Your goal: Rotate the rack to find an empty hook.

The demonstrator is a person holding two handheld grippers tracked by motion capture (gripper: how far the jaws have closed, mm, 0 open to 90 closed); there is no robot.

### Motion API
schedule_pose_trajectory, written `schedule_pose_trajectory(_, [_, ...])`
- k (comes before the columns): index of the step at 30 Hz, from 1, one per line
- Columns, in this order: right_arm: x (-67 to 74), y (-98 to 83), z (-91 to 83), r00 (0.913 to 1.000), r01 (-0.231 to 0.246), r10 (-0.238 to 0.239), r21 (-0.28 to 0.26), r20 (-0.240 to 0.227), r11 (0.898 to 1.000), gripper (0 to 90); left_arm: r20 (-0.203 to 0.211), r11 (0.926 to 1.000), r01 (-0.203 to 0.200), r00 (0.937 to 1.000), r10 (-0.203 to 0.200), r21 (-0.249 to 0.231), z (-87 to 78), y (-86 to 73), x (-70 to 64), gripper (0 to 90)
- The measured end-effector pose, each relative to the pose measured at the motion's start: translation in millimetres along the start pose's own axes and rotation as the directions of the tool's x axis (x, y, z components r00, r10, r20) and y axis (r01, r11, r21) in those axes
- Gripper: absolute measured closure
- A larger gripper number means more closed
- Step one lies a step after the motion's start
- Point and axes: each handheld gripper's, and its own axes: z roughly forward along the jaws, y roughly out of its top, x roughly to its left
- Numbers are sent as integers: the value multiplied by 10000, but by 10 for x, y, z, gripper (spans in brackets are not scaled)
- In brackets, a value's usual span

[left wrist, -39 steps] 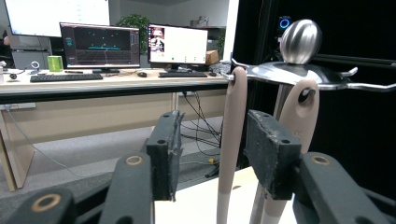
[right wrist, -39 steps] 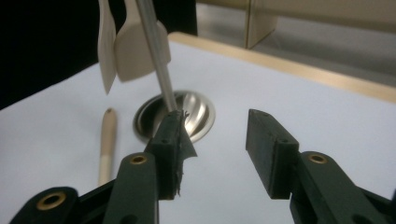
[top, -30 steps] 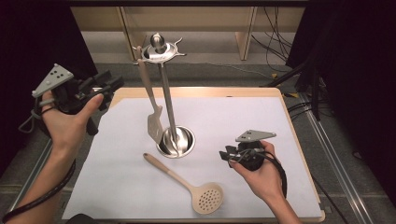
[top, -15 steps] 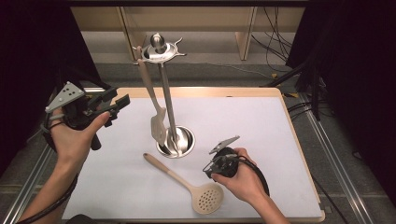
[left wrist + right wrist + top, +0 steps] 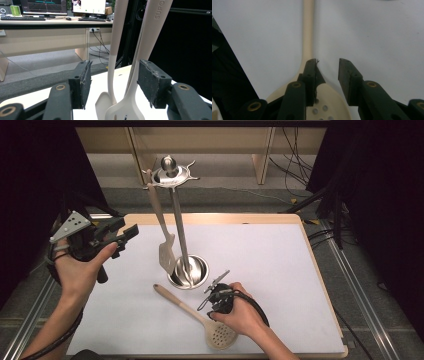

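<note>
While poised over the perforated spoon (image 5: 322,100), right gripper (image 5: 327,75) with jaws parted to a moderate gap, nothing clamped; jaws just widened slightly, spoon neck below the gap, left-hand pad overlapping the neck in the right gripper view. Spoon handle running toward 12 o'clock in that view. On the high view, right gripper (image 5: 214,296) just at 5 o'clock of the stand base (image 5: 190,271); spoon (image 5: 200,318) flat on the white table (image 5: 280,270), bowl toward 5 o'clock, handle tip toward 10 o'clock. Left gripper (image 5: 122,234) at 9 o'clock of the stand, raised, jaws wide, empty. Slotted spatula (image 5: 166,252) hanging from the stand head (image 5: 169,172), blade near the base.
</note>
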Motion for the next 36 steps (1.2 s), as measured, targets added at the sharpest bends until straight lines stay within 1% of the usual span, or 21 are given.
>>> schedule_pose_trajectory(2, [6,16,44,9999,147,-147,56,-83,9999,683,-2,10000,42,10000,-42,3,-2,-7,-1,433])
schedule_pose_trajectory(3, [21,24,58,10000,67,-66,122,-73,9999,682,-8,10000,68,10000,-68,16,-1,-12,1,433])
schedule_pose_trajectory(5, [45,55,103,9999,135,-134,252,-77,9996,675,1,9999,126,9999,-126,55,3,-21,5,432])
schedule_pose_trajectory(10, [81,96,173,9997,243,-238,480,-108,9986,661,67,9998,135,9999,-136,132,22,-44,-4,431])
schedule_pose_trajectory(12, [94,118,208,9993,289,-276,589,-233,9978,653,65,9998,117,9999,-118,188,27,-50,-6,430])
schedule_pose_trajectory(16, [107,152,261,9992,362,-347,749,-207,9965,641,82,9997,110,9999,-112,212,31,-52,3,429])
schedule_pose_trajectory(17, [114,159,279,9990,401,-383,808,-231,9959,638,87,9997,96,9999,-98,216,30,-51,6,430])
schedule_pose_trajectory(18, [108,171,290,9980,597,-577,810,-264,9949,635,86,9997,87,9999,-88,214,30,-50,7,429])
schedule_pose_trajectory(20, [133,189,298,9987,459,-435,963,-265,9943,629,91,9997,97,9999,-99,214,29,-52,6,429])
schedule_pose_trajectory(22, [147,210,324,9974,700,-679,1082,-228,9917,627,86,9997,103,9999,-105,240,31,-57,4,429])
schedule_pose_trajectory(23, [173,222,336,9979,618,-593,1222,-244,9906,623,82,9996,120,9999,-122,259,32,-60,4,430])
schedule_pose_trajectory(24, [182,236,376,9956,920,-886,1296,-314,9873,629,90,9996,129,9999,-132,264,35,-63,4,429])
schedule_pose_trajectory(26, [205,237,387,9968,783,-751,1456,-272,9862,635,109,9995,105,9999,-109,286,40,-67,7,429])
schedule_pose_trajectory(27, [203,249,405,9940,1097,-1085,1523,-159,9822,660,109,9995,97,9999,-100,292,42,-69,8,429])
schedule_pose_trajectory(29, [210,257,398,9932,1144,-1163,1655,22,9795,699,106,9994,110,9999,-113,323,48,-74,5,429])
schedule_pose_trajectory(30, [215,261,396,9948,1001,-1017,1681,11,9807,751,99,9993,105,9999,-108,358,49,-77,4,429])
schedule_pose_trajectory(31, [223,263,394,9955,933,-943,1719,-28,9807,754,108,9992,103,9999,-107,382,54,-81,0,429])
schedule_pose_trajectory(32, [212,264,401,9929,1181,-1188,1711,-63,9781,756,122,9992,85,9999,-90,393,58,-85,-2,428])
schedule_pose_trajectory(33, [214,261,397,9925,1204,-1223,1751,2,9772,757,143,9989,115,9998,-122,446,62,-94,-6,428])
schedule_pose_trajectory(35, [225,232,359,9953,851,-931,2143,271,9730,759,150,9986,28,9999,-36,525,68,-104,-2,428])
schedule_pose_trajectory(36, [195,194,335,9958,774,-864,2257,303,9711,760,141,9985,50,9999,-58,541,69,-108,-2,428])
